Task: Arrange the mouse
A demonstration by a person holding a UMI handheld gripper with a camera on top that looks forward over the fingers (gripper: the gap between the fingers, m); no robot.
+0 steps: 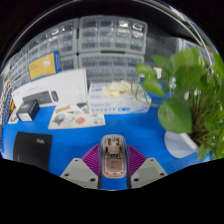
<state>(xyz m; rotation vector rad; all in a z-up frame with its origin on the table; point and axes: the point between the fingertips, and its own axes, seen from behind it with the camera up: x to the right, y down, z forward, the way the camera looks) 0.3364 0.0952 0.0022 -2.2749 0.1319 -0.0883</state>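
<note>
A translucent mouse [113, 157] with visible circuit parts inside sits between my two fingers, its length pointing away from me. My gripper [113, 160] has both purple pads [94, 160] pressing its sides and holds it over the blue table [90, 135]. The grey fingertips [80, 172] flank the mouse's rear.
A black box [32, 148] lies left of the fingers. White boxes and leaflets [60, 95] lie further back on the left. A green potted plant [185, 95] stands at the right. Grey drawer cabinets [100, 40] line the back.
</note>
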